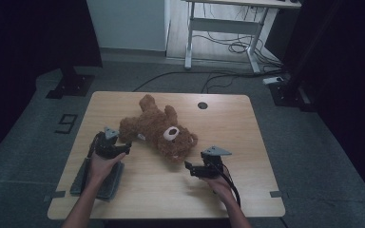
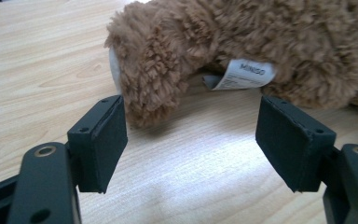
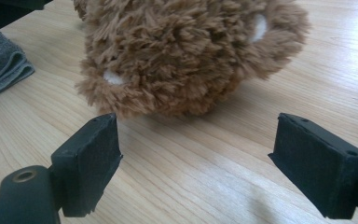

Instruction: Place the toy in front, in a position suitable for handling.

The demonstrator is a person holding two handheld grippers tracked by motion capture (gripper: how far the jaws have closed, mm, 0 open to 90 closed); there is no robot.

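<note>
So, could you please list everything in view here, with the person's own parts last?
teddy bear: one, brown with a white muzzle, lying on the middle of the table between the two tongs
label: one, white, sewn to the bear, seen in the left gripper view
folded cloth: one, grey, near left part of the table, under the left forearm
table: one, light wood, with a dark round hole near its far edge
desk frame: one, white, on the floor beyond the table
cables: several, black, on the floor under that desk
left tongs: one, black, open, at the bear's limb
right tongs: one, black, open, at the bear's head
</note>
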